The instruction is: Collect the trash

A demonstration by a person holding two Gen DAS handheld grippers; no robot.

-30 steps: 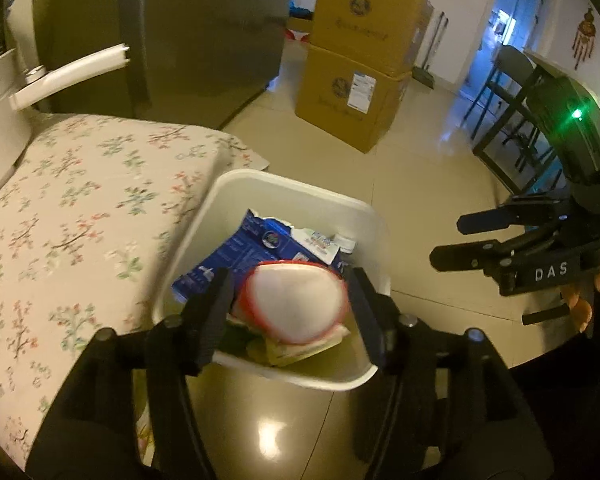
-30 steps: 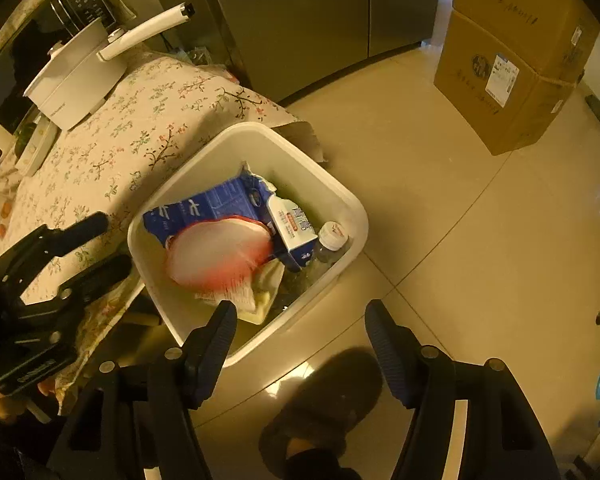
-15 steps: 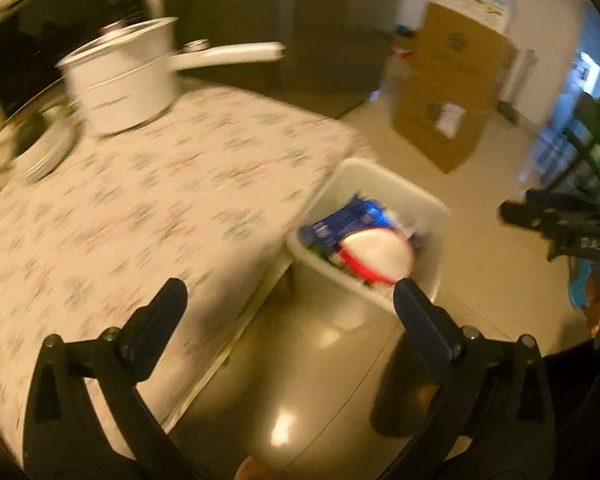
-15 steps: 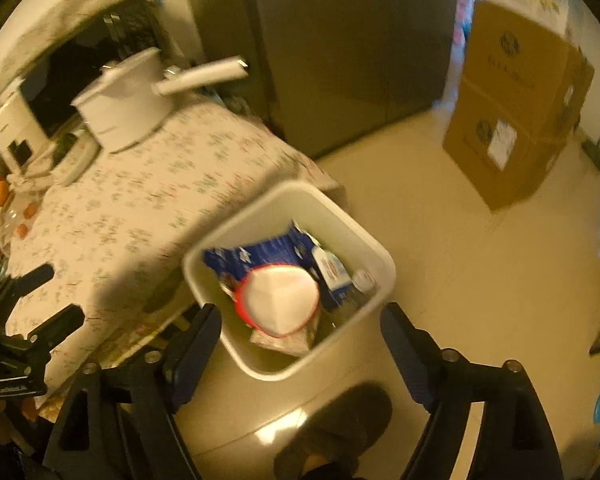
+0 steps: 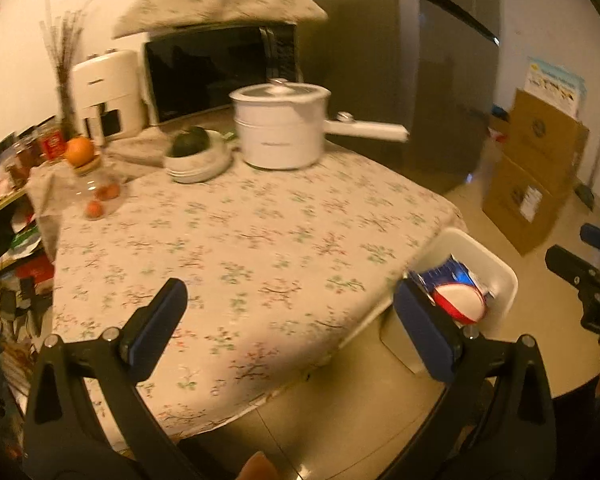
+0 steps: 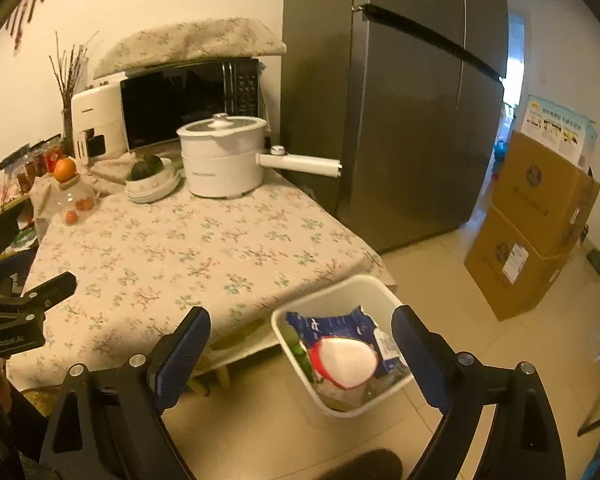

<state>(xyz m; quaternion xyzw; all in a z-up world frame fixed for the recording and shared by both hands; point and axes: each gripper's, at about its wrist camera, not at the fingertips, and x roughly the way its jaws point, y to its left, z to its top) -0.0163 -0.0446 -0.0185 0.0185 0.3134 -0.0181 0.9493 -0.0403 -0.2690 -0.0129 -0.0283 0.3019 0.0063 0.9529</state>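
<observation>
Fingers point(image 5: 156, 330) of the left gripper point(image 5: 296, 328) stand wide apart with nothing between them, held above the near edge of a table covered by a floral tablecloth point(image 5: 236, 248). The right gripper point(image 6: 300, 350) is likewise spread wide and empty, hovering over the tiled floor point(image 6: 440, 280) beside the table's corner.

Just past the right gripper's fingertips sits a white trash bin point(image 6: 336, 292) on the floor, tucked against the table's corner. Inside it lie a red-rimmed white disposable bowl point(image 6: 346, 362) on top, a blue carton point(image 6: 328, 326) behind it, and a small white carton point(image 6: 386, 344) toward the bin's right side. In the left wrist view the same trash bin point(image 5: 496, 276) shows partly behind the right-hand finger, with the red-rimmed bowl point(image 5: 458, 302) visible inside.

Farther along the table stands a white electric pot point(image 6: 220, 156) with a glass lid and a long handle pointing right. Just left of it is a shallow white dish holding a dark green squash point(image 6: 144, 168). Farther left, an orange point(image 6: 65, 169) rests on top of a glass jar point(image 6: 74, 200).

Behind these stand a black microwave point(image 6: 188, 100) draped with a floral cloth, and a white appliance point(image 6: 94, 120) beside it. A grey refrigerator point(image 6: 400, 100) rises to the right, and stacked cardboard boxes point(image 6: 528, 232) stand on the floor beyond.
</observation>
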